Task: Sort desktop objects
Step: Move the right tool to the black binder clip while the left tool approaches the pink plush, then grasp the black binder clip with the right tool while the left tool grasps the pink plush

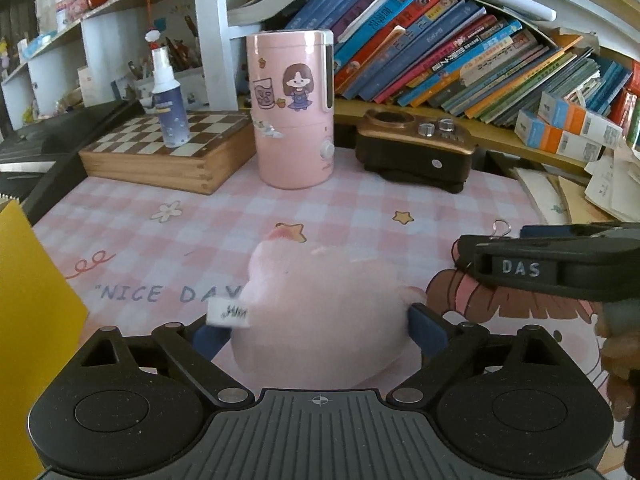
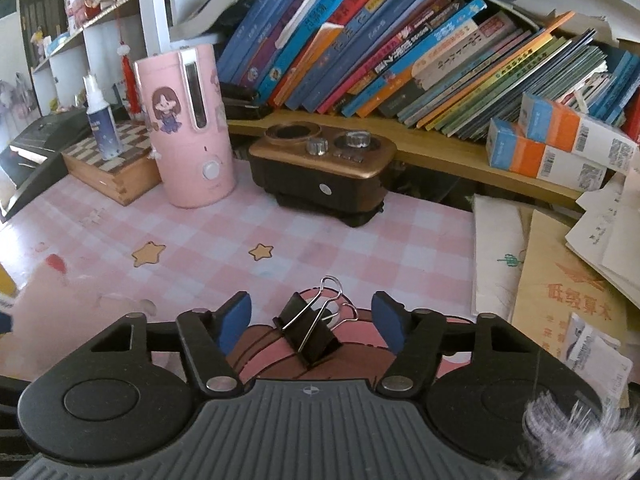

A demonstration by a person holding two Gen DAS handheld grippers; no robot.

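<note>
Pink plush toy [image 1: 320,320] sits between my left jaws, pads touching its sides well in front of the pink humidifier [image 1: 294,108]. My right jaws stand spread around the black binder clip [image 2: 310,330]; I should close squarely across its body, not its wire handles.

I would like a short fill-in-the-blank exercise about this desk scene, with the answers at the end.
1. The left hand-held gripper has its fingers on either side of a pink ____ toy.
2. Between the open fingers of the right hand-held gripper lies a black binder ____ on the mat.
3. The spray bottle stands on a wooden ____.
4. The tall humidifier is ____ in colour.

Answers: plush; clip; chessboard; pink
</note>
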